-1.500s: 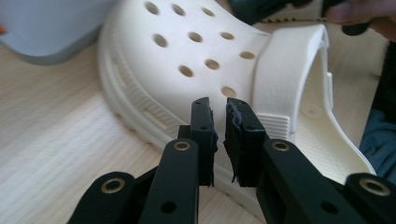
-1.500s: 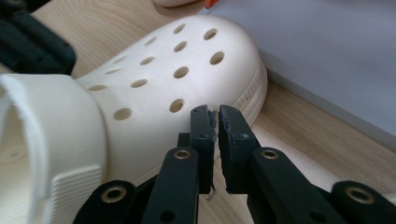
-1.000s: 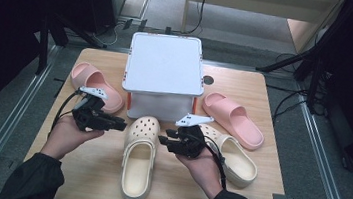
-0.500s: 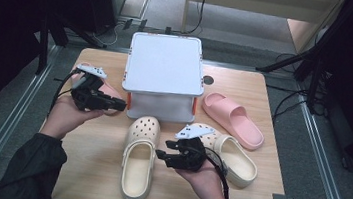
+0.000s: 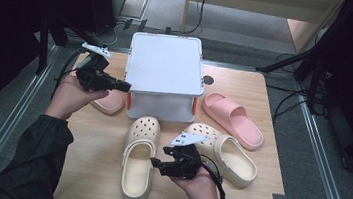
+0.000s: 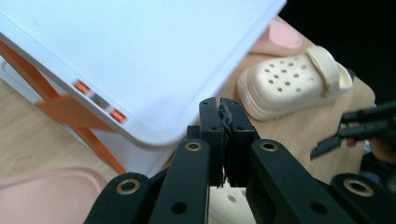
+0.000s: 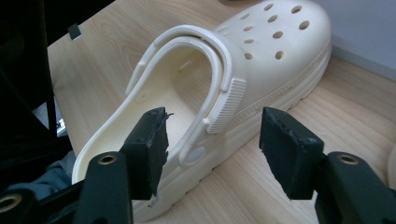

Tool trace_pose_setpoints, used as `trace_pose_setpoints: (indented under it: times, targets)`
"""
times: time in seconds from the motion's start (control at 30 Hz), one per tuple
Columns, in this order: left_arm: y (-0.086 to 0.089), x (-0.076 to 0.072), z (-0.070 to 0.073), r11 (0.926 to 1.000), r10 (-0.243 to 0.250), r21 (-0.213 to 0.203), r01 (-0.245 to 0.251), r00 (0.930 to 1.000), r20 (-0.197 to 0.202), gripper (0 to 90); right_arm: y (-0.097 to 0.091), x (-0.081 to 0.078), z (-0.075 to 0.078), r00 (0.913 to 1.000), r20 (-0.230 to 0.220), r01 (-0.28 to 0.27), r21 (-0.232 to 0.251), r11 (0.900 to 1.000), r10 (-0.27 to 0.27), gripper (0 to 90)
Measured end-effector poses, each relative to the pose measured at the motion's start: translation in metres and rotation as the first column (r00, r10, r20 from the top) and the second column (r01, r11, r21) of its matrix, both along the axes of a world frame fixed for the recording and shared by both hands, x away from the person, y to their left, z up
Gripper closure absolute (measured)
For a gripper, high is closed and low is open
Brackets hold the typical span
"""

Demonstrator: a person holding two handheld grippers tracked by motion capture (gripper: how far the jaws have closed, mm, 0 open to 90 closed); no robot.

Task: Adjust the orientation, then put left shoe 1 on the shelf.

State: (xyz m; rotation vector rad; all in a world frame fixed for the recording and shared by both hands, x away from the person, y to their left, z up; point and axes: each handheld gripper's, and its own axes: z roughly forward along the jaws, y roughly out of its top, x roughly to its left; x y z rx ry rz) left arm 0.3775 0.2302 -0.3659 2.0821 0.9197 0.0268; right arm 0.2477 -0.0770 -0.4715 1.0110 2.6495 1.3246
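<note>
From the high view, a white box (image 5: 165, 75) with a lid sits at the far middle of the wooden table (image 5: 98, 146). Two cream clogs and two pink slippers lie around it. The left gripper (image 5: 124, 86) is up at the box's left edge, next to one pink slipper (image 5: 107, 103). The right gripper (image 5: 153, 163) is down low, just beside the cream clog (image 5: 138, 163) in the middle, with its jaws apart.

In the left gripper view, the two black jaws are pressed together with nothing between them. They have just been closing. Their tips sit right under the corner of the box lid (image 6: 140, 60). It looks like the job here is to lift the lid, so the tips should slide under the rim and push up slowly.

In the right gripper view, the jaws stand wide and have just been opening. The clog (image 7: 219, 88) and its heel strap (image 7: 224, 93) lie between them, not squeezed yet. To do it well, move in over the side wall, then pinch firmly.
</note>
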Motion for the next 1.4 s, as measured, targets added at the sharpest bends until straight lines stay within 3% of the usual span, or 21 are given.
trace_pose_setpoints:
  times: [0.27, 0.43, 0.5, 0.63, 0.73, 0.83, 1.03, 1.13, 1.2, 1.4]
  targets:
    - [-0.001, 0.018, -0.01, 0.9995, 0.02, 0.026, -0.02, 0.9998, -0.003, 87.9, 0.01, 0.002, -0.008, 0.999, -0.009, 0.044, 0.004, 0.999, -0.044, 40.7]
    - [0.0, 0.021, -0.015, 0.9999, 0.013, -0.009, -0.013, 0.9999, 0.001, 88.6, 0.018, 0.003, -0.012, 0.9983, 0.009, 0.057, -0.008, 0.9983, -0.057, 41.2]
    - [0.0, 0.021, -0.016, 0.9998, 0.022, -0.002, -0.022, 0.9997, 0.008, 89.3, 0.023, 0.005, -0.014, 0.9974, 0.022, 0.07, -0.027, 0.9972, -0.069, 42.0]
    - [0.001, 0.021, -0.016, 0.9998, 0.02, -0.008, -0.02, 0.9998, 0.007, 89.3, 0.027, 0.008, -0.018, 0.9961, 0.004, 0.088, -0.027, 0.9957, -0.088, 44.0]
    - [0.001, 0.021, -0.017, 0.9998, 0.02, -0.006, -0.02, 0.9997, 0.012, 89.3, 0.033, 0.014, -0.023, 0.9944, 0.001, 0.106, -0.028, 0.994, -0.106, 51.4]
    - [0.0, 0.019, -0.017, 0.9998, 0.021, 0.002, -0.021, 0.9991, 0.037, 89.3, 0.034, 0.015, -0.023, 0.994, 0.008, 0.109, -0.027, 0.9937, -0.109, 52.2]
    - [0.002, 0.019, -0.019, 0.9995, 0.028, -0.016, -0.028, 0.9991, 0.033, 89.3, 0.032, 0.021, -0.021, 0.9921, -0.012, 0.125, -0.022, 0.9919, -0.125, 60.8]
    - [0.002, 0.018, -0.018, 0.9995, 0.03, -0.01, -0.03, 0.9989, 0.034, 89.4, 0.03, 0.023, -0.018, 0.991, 0.002, 0.134, -0.02, 0.9908, -0.134, 70.3]
    - [0.002, 0.018, -0.018, 0.9995, 0.032, -0.009, -0.031, 0.9989, 0.035, 89.3, 0.027, 0.025, -0.015, 0.9886, 0.039, 0.146, -0.014, 0.9892, -0.146, 75.2]
    - [0.002, 0.018, -0.018, 0.9994, 0.034, -0.012, -0.033, 0.9989, 0.032, 89.3, 0.024, 0.03, -0.014, 0.9899, 0.05, 0.134, -0.028, 0.9905, -0.133, 77.6]
